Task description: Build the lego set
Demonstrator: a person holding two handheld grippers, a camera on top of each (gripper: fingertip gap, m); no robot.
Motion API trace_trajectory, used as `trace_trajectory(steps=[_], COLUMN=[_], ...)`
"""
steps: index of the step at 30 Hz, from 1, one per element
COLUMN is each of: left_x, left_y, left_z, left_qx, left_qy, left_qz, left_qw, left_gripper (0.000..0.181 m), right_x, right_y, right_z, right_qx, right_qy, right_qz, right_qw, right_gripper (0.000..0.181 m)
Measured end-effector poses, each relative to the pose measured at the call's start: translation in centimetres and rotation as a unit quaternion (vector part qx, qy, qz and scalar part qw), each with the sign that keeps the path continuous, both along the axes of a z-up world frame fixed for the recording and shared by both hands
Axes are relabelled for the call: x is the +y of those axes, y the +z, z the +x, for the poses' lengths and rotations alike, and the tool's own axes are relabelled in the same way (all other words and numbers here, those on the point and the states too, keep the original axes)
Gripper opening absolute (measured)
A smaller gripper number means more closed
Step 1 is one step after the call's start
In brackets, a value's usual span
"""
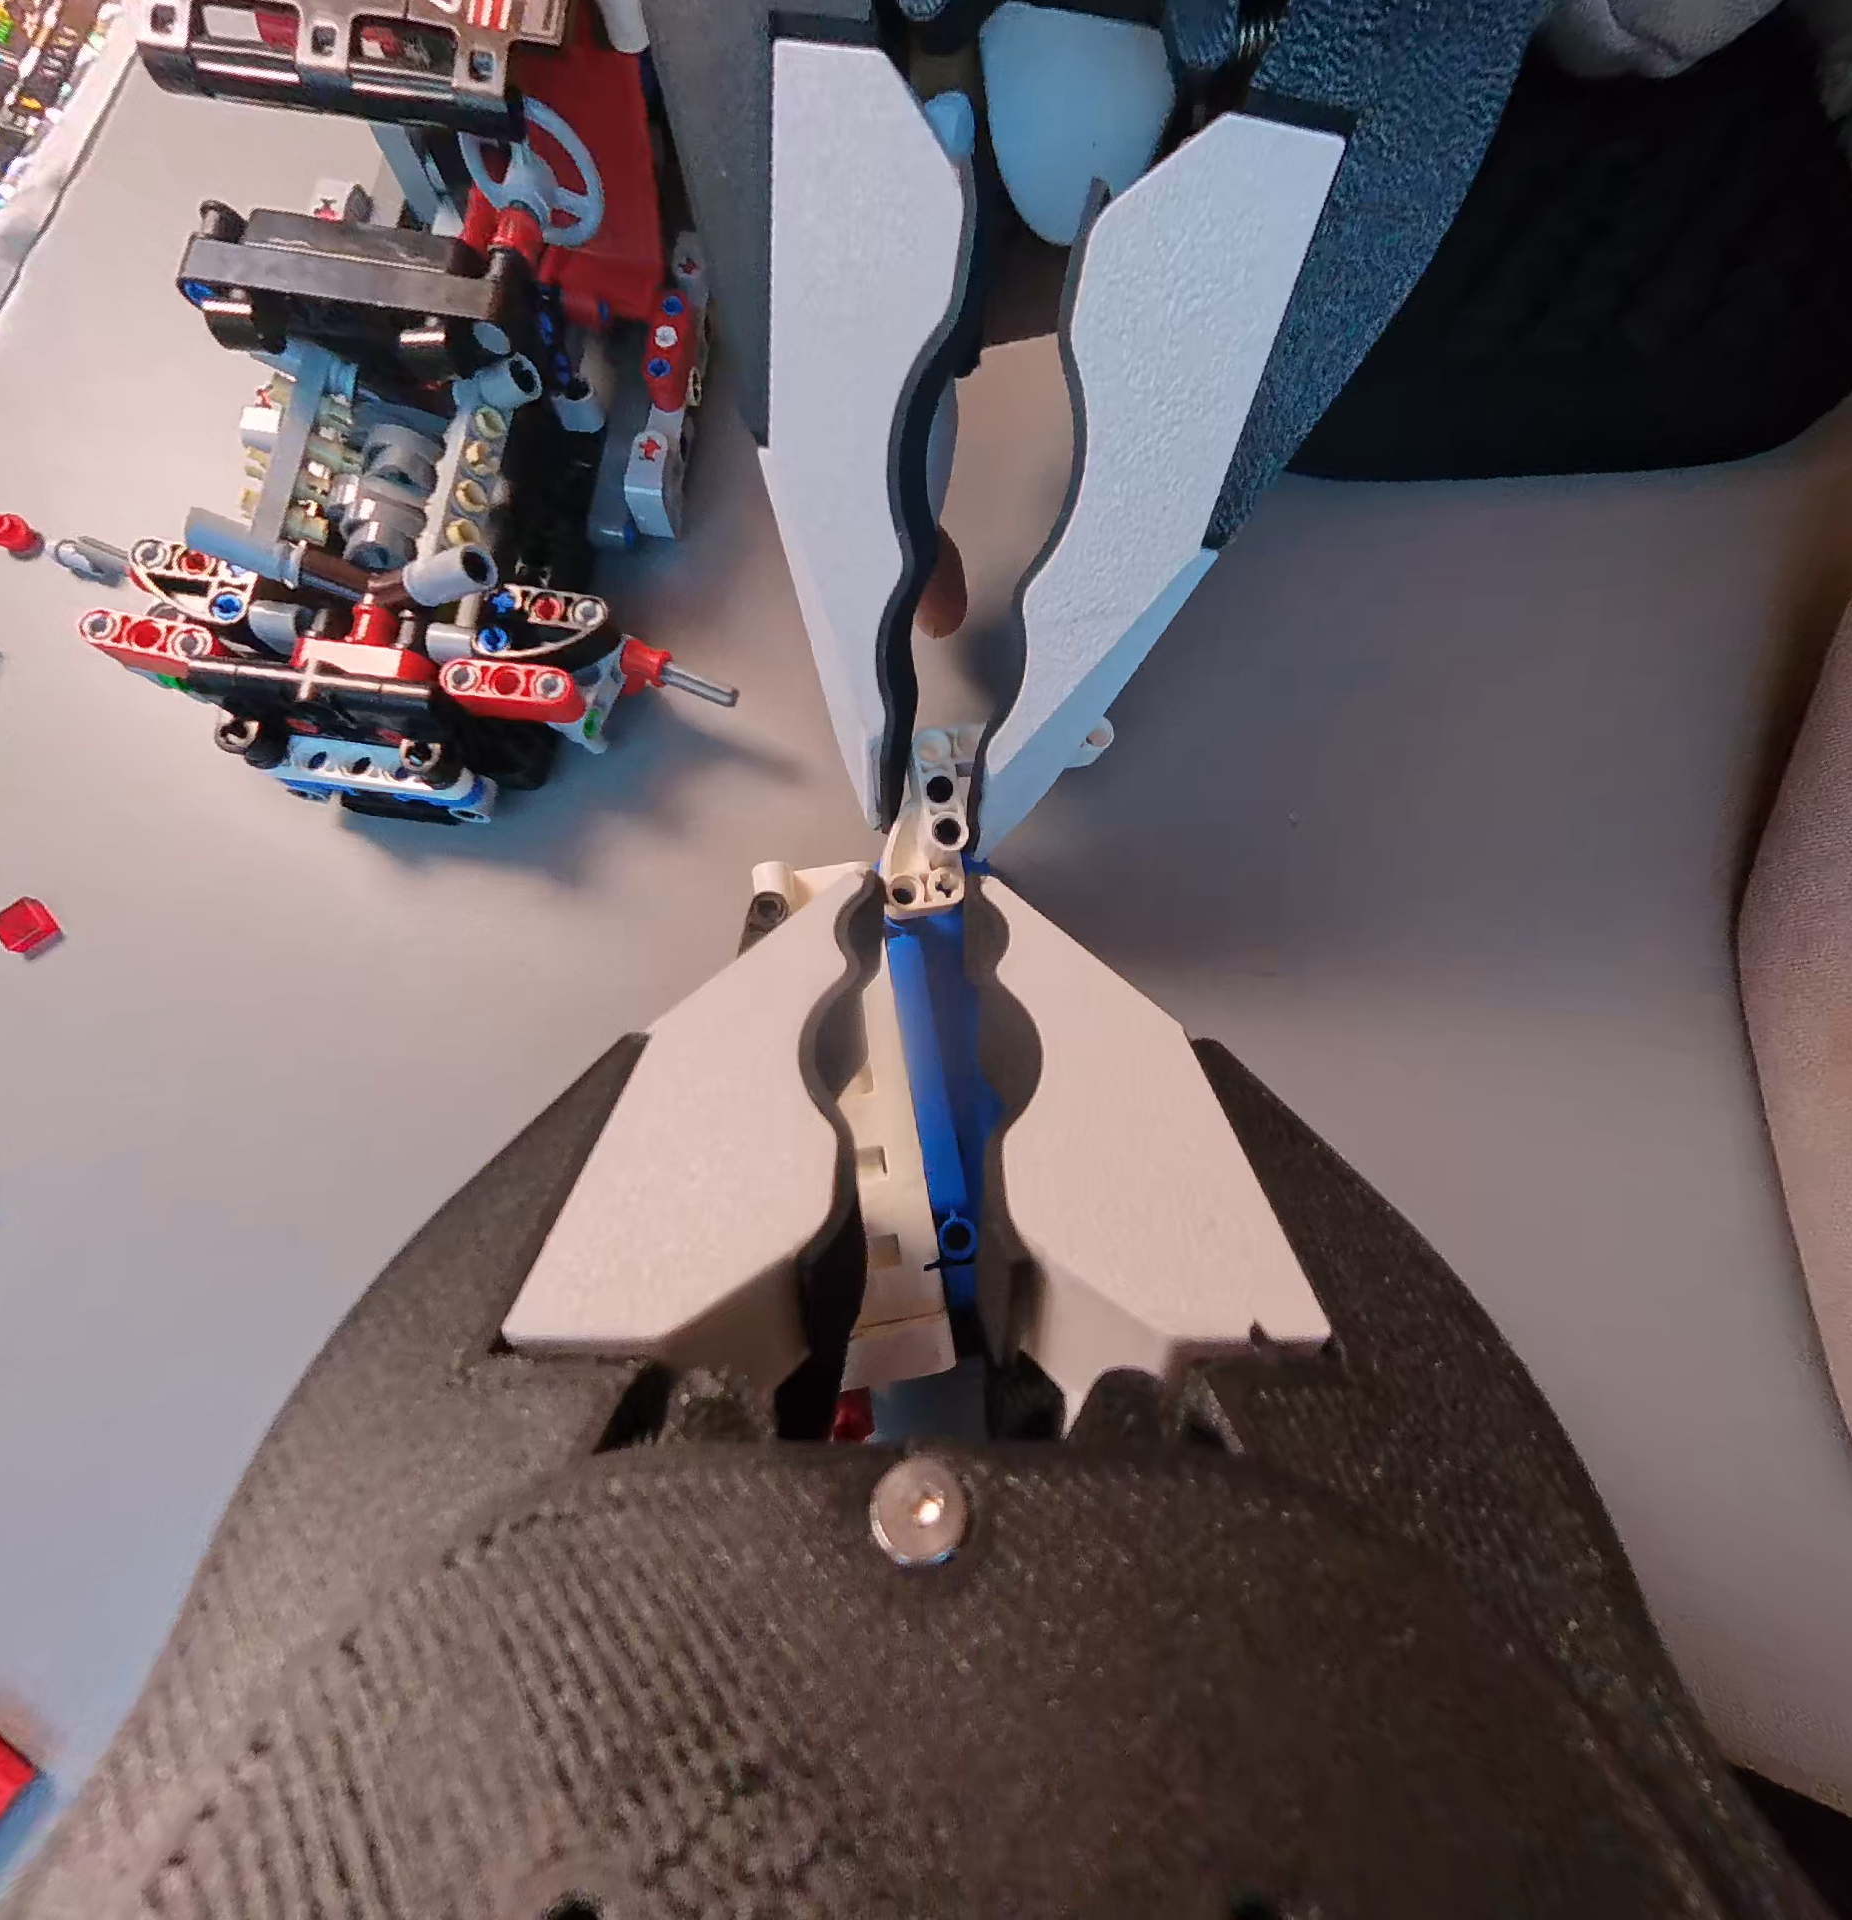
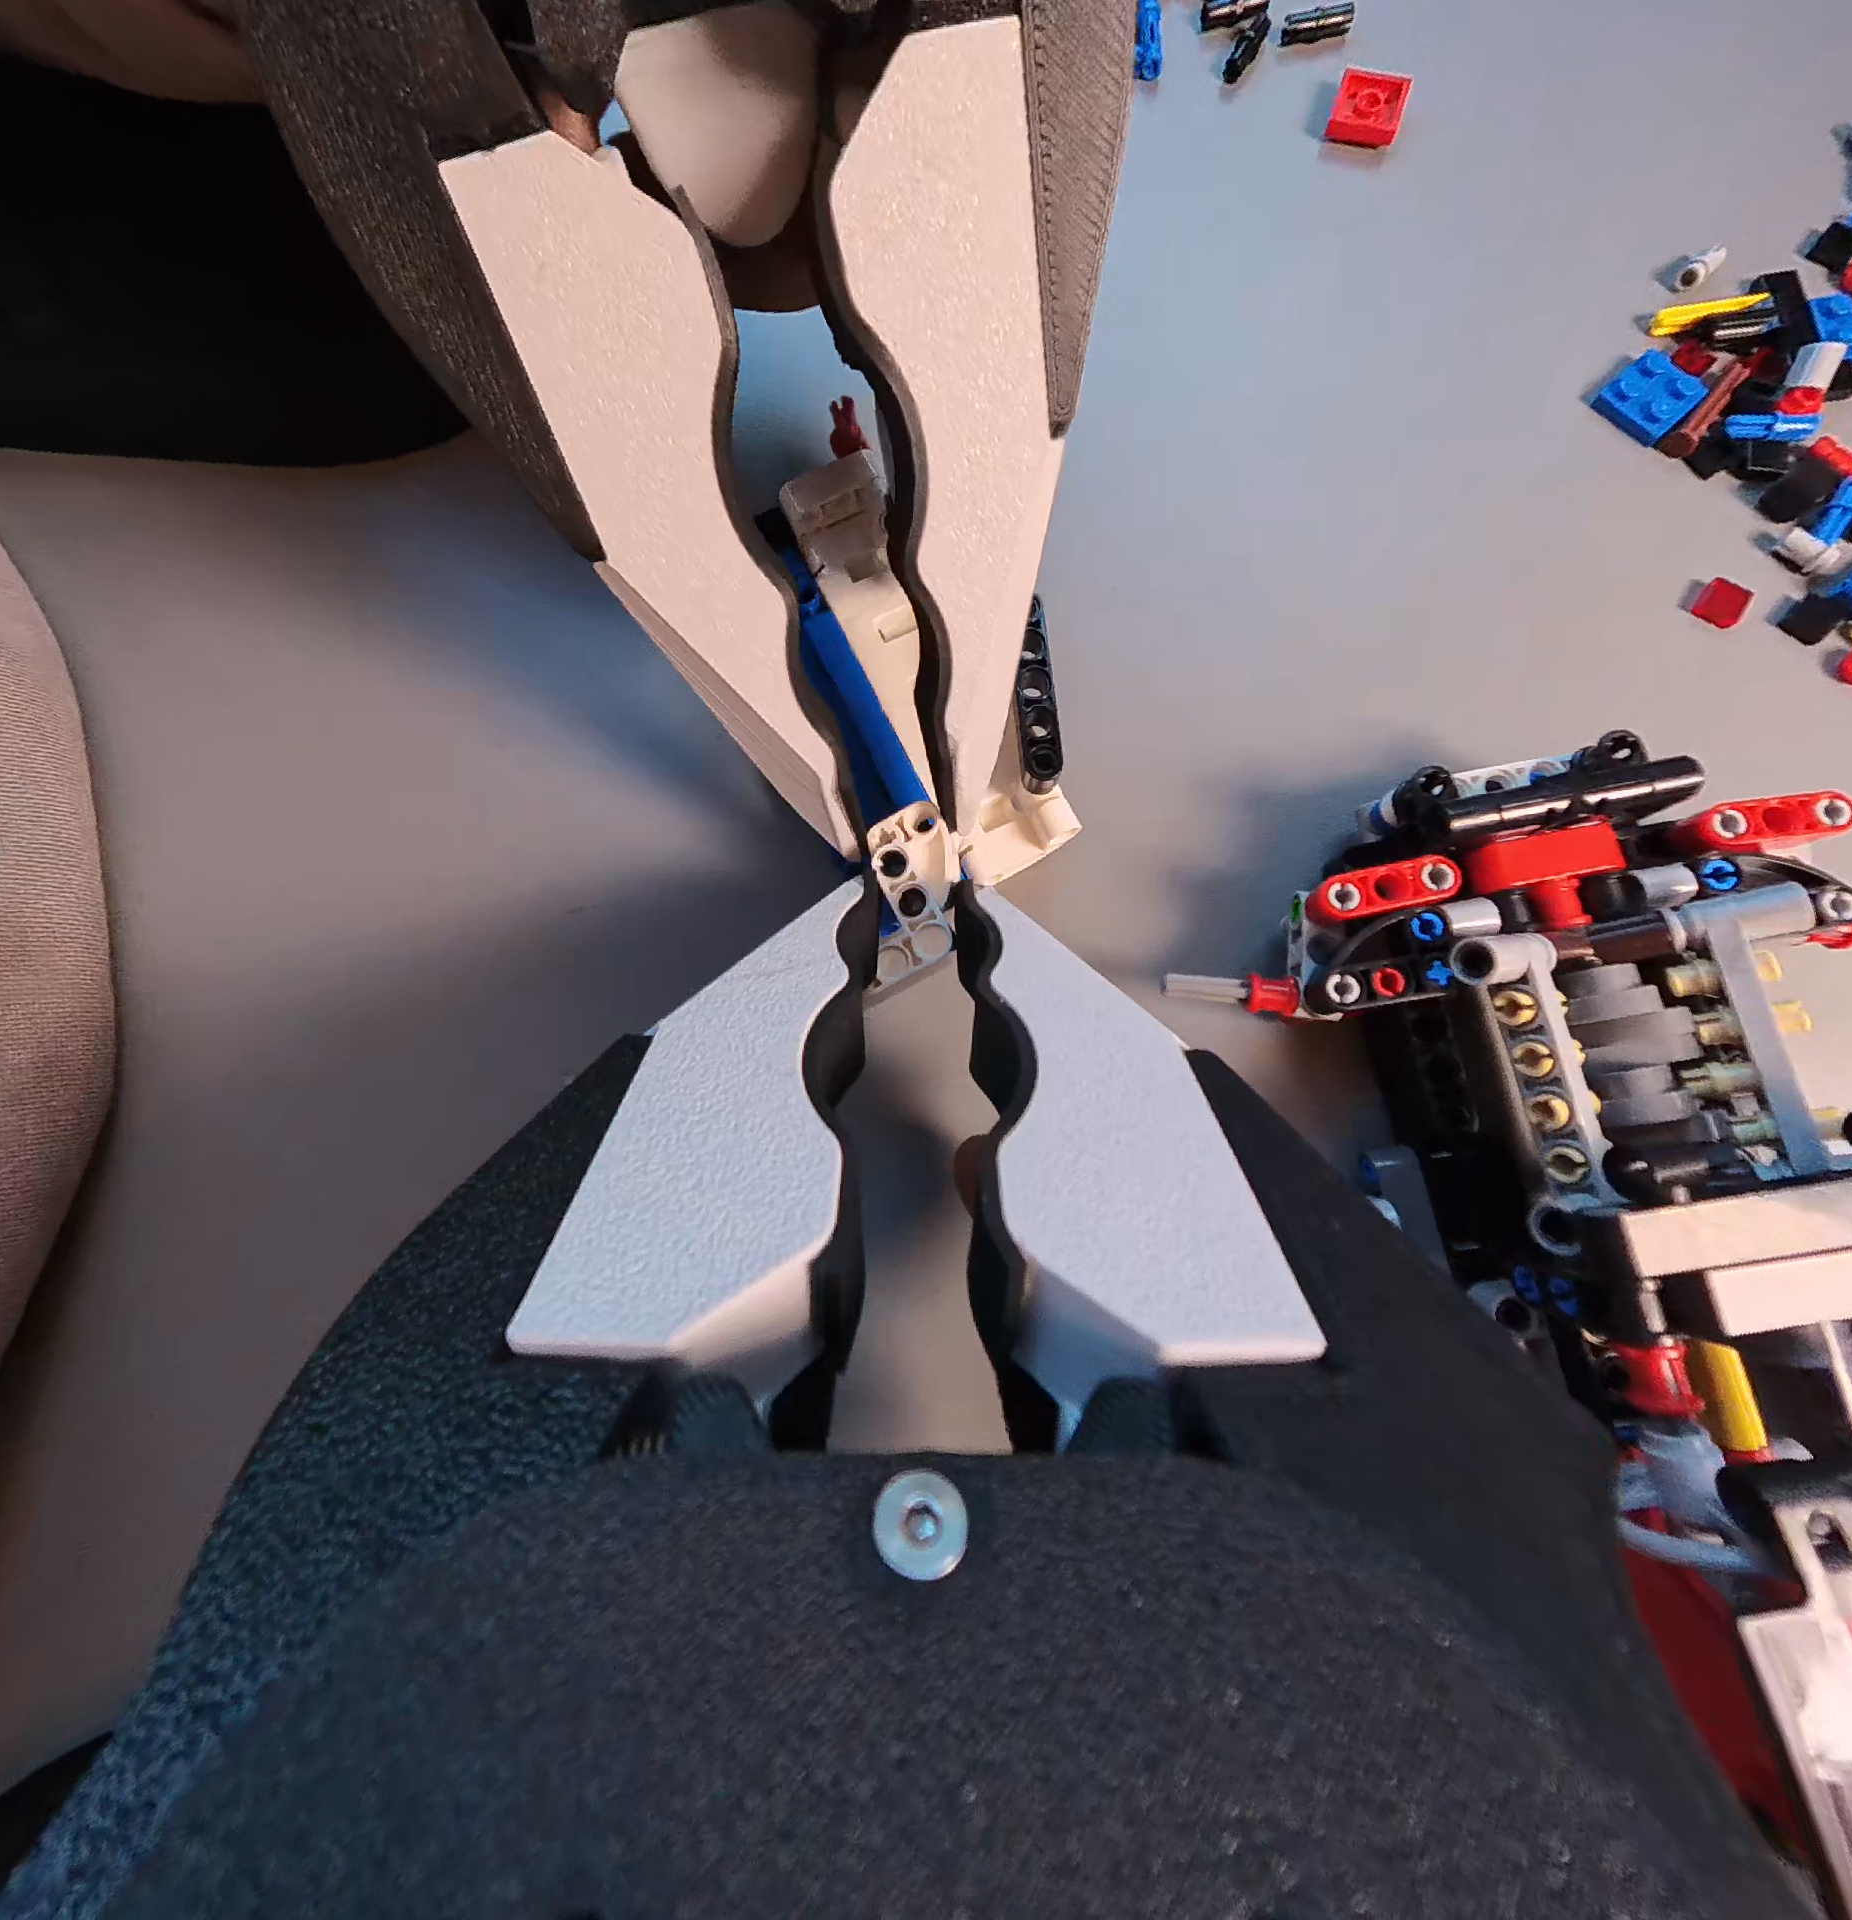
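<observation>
light: I see even, fairly bright indoor | shadows: soft, on grey table [image 1: 1421,831] | lens: strong fisheye bend at edges | blur: corners smeared, gripper bodies soft, maybe motion | glare: none

Right gripper [image 2: 914,914] clamps a white perforated beam [image 2: 914,883], tip to tip with the left gripper [image 2: 901,821], which grips a blue-and-white sub-assembly [image 2: 849,644]. Partly built vehicle [image 2: 1587,1049] sits at the table's [image 2: 1317,468] right edge; loose bricks [image 2: 1784,416] lie toward the far right corner.
</observation>
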State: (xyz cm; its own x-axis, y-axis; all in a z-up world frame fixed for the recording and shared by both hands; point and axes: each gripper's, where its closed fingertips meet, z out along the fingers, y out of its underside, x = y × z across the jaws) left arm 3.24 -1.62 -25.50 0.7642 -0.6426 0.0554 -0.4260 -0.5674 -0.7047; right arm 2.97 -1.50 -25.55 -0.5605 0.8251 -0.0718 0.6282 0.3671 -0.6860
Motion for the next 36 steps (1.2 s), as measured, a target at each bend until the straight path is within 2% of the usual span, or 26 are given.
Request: trace_trajectory(steps=[8, 14, 25, 26, 28, 30, 32, 34, 36], left_x=[0.0, -0.1, -0.1, -0.3, -0.6, -0.5, -1.1, -2.2, -2.7], left_y=[-0.1, -0.8, -0.9, -0.7, 0.7, 1.8, 1.2, -0.4, -1.8], left_z=[-0.1, -0.1, 0.0, 0.2, 0.9, -0.1, -1.8, -2.6, -2.6], left_qx=[-0.014, 0.021, 0.043, 0.039, -0.003, 0.003, 0.050, 0.067, 0.072], left_qy=[0.004, -0.020, -0.026, -0.029, -0.026, -0.004, 0.015, 0.020, 0.010], left_qz=[-0.038, -0.076, -0.060, -0.053, -0.034, -0.001, 0.001, -0.032, -0.051], left_qw=[0.999, 0.997, 0.997, 0.997, 0.999, 1.000, 0.999, 0.997, 0.996], left_gripper=[0.013, 0.013, 0.014, 0.019, 0.040, 0.046, 0.057, 0.072, 0.068], right_x=[0.0, 0.0, -0.1, -0.1, 0.0, 0.0, 0.0, -0.1, -0.4], right_y=[0.0, -0.7, -0.8, -0.9, -0.9, -0.9, -0.8, -0.9, -0.9], right_z=[-0.1, -0.1, -0.1, 0.0, 0.0, 0.1, 0.1, 0.1, 0.2], right_qx=[-0.006, -0.027, -0.025, -0.022, -0.018, -0.016, -0.012, -0.011, -0.011], right_qy=[0.012, 0.029, 0.030, 0.028, 0.024, 0.018, 0.014, 0.018, 0.036], right_qz=[-0.005, -0.004, 0.001, 0.004, 0.011, 0.014, 0.024, 0.036, 0.049], right_qw=[1.000, 0.999, 0.999, 0.999, 0.999, 1.000, 1.000, 0.999, 0.998], right_gripper=[0.012, 0.011, 0.012, 0.012, 0.012, 0.012, 0.011, 0.011, 0.011])
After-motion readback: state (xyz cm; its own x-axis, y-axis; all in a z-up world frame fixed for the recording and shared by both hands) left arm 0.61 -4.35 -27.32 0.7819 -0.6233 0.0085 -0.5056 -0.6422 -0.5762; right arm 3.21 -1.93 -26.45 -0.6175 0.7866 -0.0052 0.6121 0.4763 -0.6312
